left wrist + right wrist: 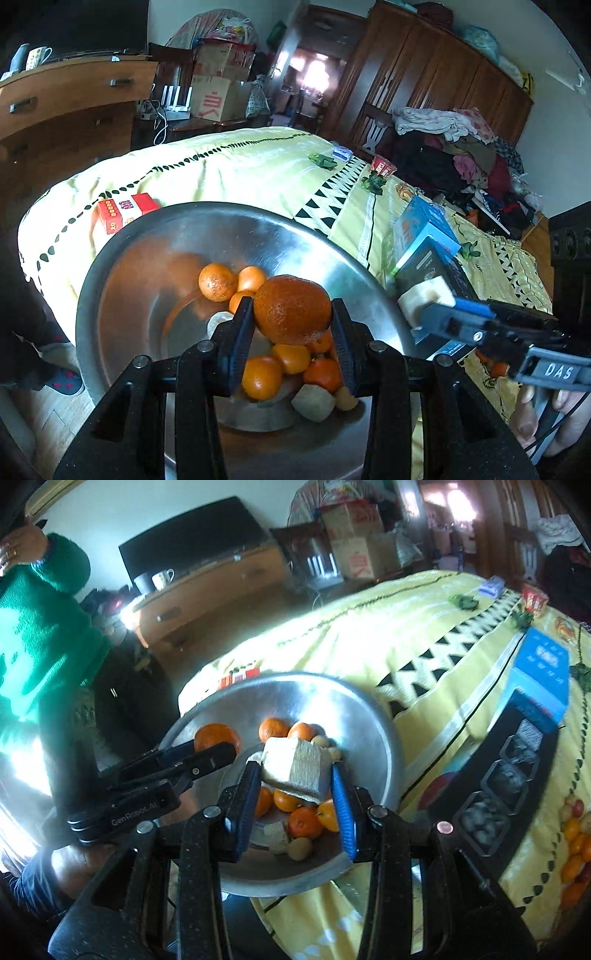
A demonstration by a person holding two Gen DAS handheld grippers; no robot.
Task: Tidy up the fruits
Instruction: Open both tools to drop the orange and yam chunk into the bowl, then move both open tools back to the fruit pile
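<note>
A round metal basin (122, 280) (373, 731) lies on the yellow bedspread and holds several oranges (218, 282) (273, 729), pale chunks and small tan fruits (299, 849). My left gripper (293, 314) is shut on a large dark orange (291, 310) above the basin. My right gripper (295, 775) is shut on a pale cream block of fruit (299, 766) over the basin's middle. In the left wrist view the right gripper (428, 299) reaches in from the right with the cream block (424, 297) at its tip. The right wrist view shows the left gripper (218, 749) entering from the left with the orange (216, 736).
A red box (125, 212) lies beyond the basin. A blue-and-black box (424, 243) (535, 686) and a black tray with hexagonal cells (498, 786) lie to the right on the bedspread (240, 166). A person in a green sweater (40, 627) stands at left. A dresser (66, 99) stands behind.
</note>
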